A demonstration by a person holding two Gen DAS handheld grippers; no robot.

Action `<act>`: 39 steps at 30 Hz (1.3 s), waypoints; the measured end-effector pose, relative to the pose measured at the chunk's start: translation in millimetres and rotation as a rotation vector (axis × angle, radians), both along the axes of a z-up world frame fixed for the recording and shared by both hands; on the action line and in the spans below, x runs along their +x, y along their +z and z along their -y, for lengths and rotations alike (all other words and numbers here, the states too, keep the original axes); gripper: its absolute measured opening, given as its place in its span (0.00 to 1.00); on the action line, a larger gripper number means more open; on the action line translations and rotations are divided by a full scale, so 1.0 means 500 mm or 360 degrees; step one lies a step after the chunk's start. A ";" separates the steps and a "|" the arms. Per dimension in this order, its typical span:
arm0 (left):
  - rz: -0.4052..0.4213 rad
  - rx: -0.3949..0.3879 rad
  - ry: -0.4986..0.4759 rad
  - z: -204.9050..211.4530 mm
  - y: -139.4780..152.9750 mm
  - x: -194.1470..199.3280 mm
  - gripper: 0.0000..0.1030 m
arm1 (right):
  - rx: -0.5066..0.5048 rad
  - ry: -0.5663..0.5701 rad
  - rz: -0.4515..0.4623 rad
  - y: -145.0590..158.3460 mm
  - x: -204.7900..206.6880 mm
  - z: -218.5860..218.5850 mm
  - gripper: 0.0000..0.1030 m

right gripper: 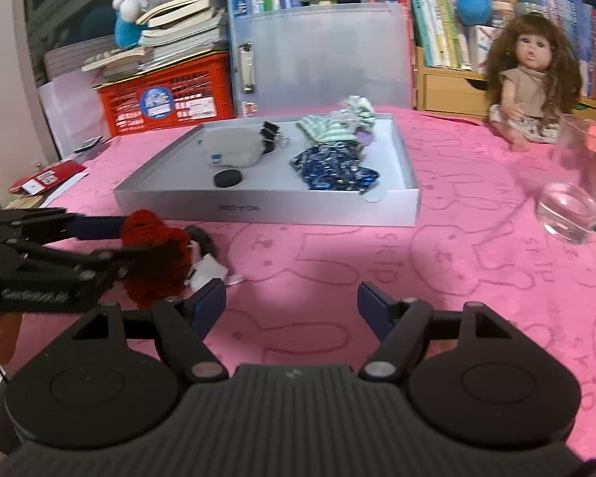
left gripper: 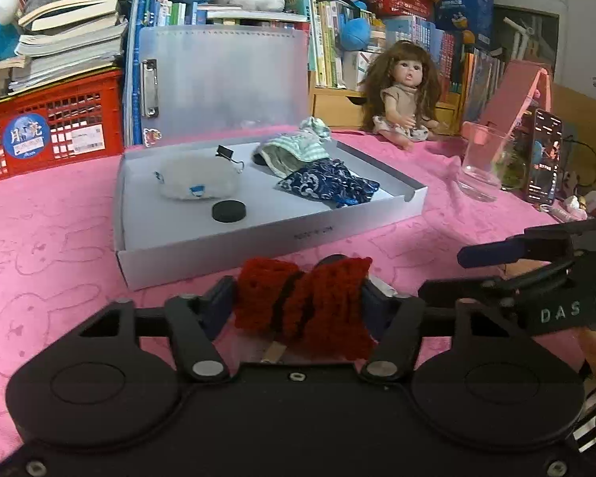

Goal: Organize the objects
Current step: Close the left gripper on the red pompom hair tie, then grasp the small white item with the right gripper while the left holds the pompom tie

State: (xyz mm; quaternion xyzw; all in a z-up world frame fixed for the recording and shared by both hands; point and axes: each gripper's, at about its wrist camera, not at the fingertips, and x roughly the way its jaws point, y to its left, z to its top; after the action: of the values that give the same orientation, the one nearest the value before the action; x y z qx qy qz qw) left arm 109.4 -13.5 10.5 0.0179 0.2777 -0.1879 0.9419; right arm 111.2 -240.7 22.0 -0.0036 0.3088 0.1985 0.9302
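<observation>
Here we see the left tongs [left gripper: 300,298] closed on a red crocheted bow [left gripper: 304,304], their blue fingers [left gripper: 218,302] pressing its two ends, low over the pink cloth of the counter [left gripper: 59,238]. From the right wrist view the same bow [right gripper: 155,254] hangs at the left tongs' tips [right gripper: 131,246], with a small white tag and a dark piece just beyond it on the cloth; we cannot tell whether the bow touches the counter.

The right tongs [right gripper: 292,306] stand open with nothing between their blue fingers [right gripper: 208,304], only bare pink cloth ahead of them. They sit just to the right of the left tongs, and the bow lies to their left front.

Straight ahead of the left tongs, and close, lies a shallow grey box [left gripper: 258,238] on the counter. In it are a pale fluffy pouch [left gripper: 196,181], a black disc [left gripper: 228,211] in front of that pouch, a black binder clip [left gripper: 228,155] behind it, a green striped cloth [left gripper: 294,151] and a blue patterned pouch [left gripper: 326,185] on the right side.

Beyond the right tongs and to the right sit a doll [right gripper: 532,75] with long brown hair and a clear glass [right gripper: 576,198], both well apart from the box. A red crate [left gripper: 51,131] stands behind the box to the left.
</observation>
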 end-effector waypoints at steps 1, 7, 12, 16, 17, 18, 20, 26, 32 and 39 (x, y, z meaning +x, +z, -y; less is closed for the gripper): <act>0.0004 -0.0012 0.0002 -0.003 0.001 -0.001 0.53 | 0.0001 0.0018 0.0000 -0.001 0.000 -0.004 0.80; 0.0038 -0.0044 0.0059 -0.021 0.016 -0.006 0.47 | 0.0003 0.0109 0.0000 -0.005 -0.002 -0.033 0.80; 0.0092 -0.0083 0.0109 -0.045 0.045 -0.008 0.47 | 0.0019 0.0168 0.0010 -0.001 -0.002 -0.058 0.68; 0.0133 -0.0092 0.0150 -0.062 0.066 -0.007 0.47 | -0.0013 0.0173 0.0011 -0.002 0.000 -0.077 0.47; 0.0137 -0.0096 0.0162 -0.067 0.070 -0.006 0.47 | -0.0016 0.0176 0.0008 -0.002 -0.001 -0.079 0.46; 0.0139 -0.0099 0.0171 -0.071 0.072 -0.006 0.47 | -0.0013 0.0183 0.0000 -0.003 0.000 -0.081 0.42; 0.0142 -0.0102 0.0188 -0.078 0.074 -0.005 0.47 | -0.0016 0.0180 -0.0002 -0.004 -0.001 -0.083 0.32; 0.0138 -0.0110 0.0224 -0.088 0.074 -0.003 0.47 | -0.0021 0.0152 -0.0006 -0.004 -0.001 -0.080 0.19; 0.0137 -0.0119 0.0256 -0.097 0.077 0.002 0.47 | 0.0041 0.0139 -0.0001 0.003 0.004 -0.072 0.38; 0.0137 -0.0122 0.0276 -0.103 0.079 0.007 0.47 | 0.0066 0.0161 0.0027 0.011 0.012 -0.096 0.54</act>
State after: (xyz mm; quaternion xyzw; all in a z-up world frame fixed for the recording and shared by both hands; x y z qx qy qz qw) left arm 112.9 37.9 50.1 -0.0343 0.2300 -0.1152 0.9657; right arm 117.2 -192.7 27.6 -0.0016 0.2960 0.2517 0.9214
